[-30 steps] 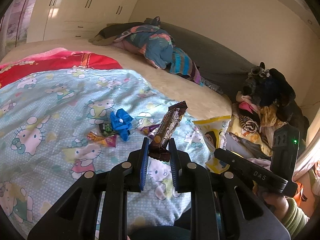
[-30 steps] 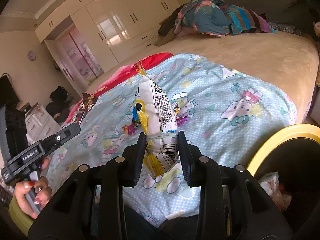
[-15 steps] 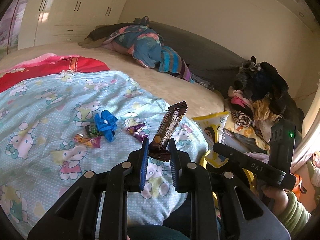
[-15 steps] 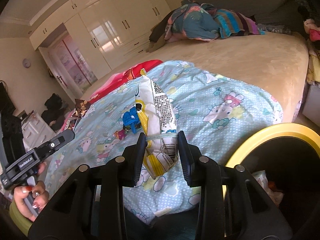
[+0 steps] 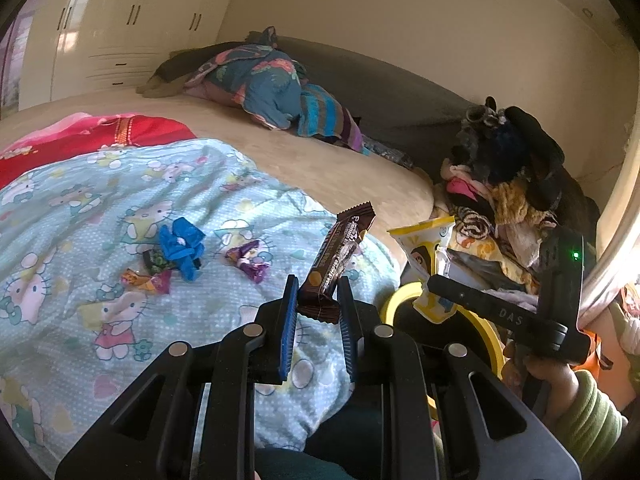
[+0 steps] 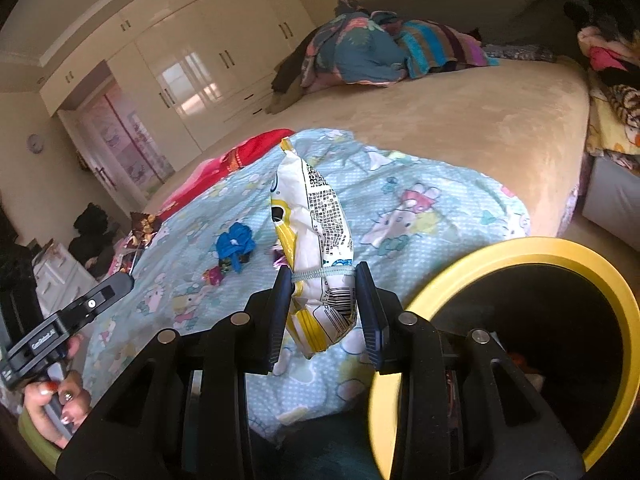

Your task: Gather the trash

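Gripping a brown bar wrapper [image 5: 340,258] by its lower end, my left gripper [image 5: 318,312] holds it upright above the blanket [image 5: 72,216]. My right gripper [image 6: 324,304] pinches a white-and-yellow snack bag [image 6: 314,224] low down, beside the yellow-rimmed bin [image 6: 628,344]. Both pieces look light, thin and crinkly; the film is probably slick, so a flat seam or a gathered end seems the best hold. The bag is limp and puffs above the jaws. More scraps lie on the soft cartoon-print cotton: a crumpled blue wrapper [image 5: 182,246], a purple foil one [image 5: 250,258] and an orange one [image 5: 148,280], all small and creased.
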Action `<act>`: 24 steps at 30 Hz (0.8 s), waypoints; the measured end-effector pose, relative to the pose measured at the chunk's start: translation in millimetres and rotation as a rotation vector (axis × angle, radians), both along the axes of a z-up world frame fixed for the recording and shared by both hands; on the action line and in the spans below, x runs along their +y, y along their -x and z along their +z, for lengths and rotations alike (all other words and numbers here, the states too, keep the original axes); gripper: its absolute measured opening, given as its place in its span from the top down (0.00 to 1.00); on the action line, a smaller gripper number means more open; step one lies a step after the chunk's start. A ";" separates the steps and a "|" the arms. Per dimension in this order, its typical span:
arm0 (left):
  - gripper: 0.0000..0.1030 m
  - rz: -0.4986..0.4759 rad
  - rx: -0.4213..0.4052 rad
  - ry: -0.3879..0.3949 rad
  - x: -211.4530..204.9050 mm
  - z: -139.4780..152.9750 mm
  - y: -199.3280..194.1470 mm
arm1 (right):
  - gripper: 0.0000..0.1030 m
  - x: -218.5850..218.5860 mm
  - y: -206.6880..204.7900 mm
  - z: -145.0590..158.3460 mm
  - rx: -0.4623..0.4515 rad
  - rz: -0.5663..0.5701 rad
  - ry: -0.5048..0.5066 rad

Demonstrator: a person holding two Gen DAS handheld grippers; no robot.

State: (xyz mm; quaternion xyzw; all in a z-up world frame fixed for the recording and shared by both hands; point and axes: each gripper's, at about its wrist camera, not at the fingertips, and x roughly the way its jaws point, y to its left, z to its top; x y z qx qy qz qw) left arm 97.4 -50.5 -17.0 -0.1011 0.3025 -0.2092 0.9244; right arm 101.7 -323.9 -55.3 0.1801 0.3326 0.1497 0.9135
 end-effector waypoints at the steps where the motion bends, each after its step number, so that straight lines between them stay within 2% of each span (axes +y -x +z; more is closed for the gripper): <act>1: 0.82 -0.009 0.000 -0.005 -4.1 -0.3 0.4 | 0.75 -3.3 0.7 -0.3 0.001 -0.008 0.001; 24: 0.82 -0.190 -0.003 -0.105 -92.9 -11.3 8.9 | 0.74 -99.3 13.3 -19.2 0.068 -0.235 -0.036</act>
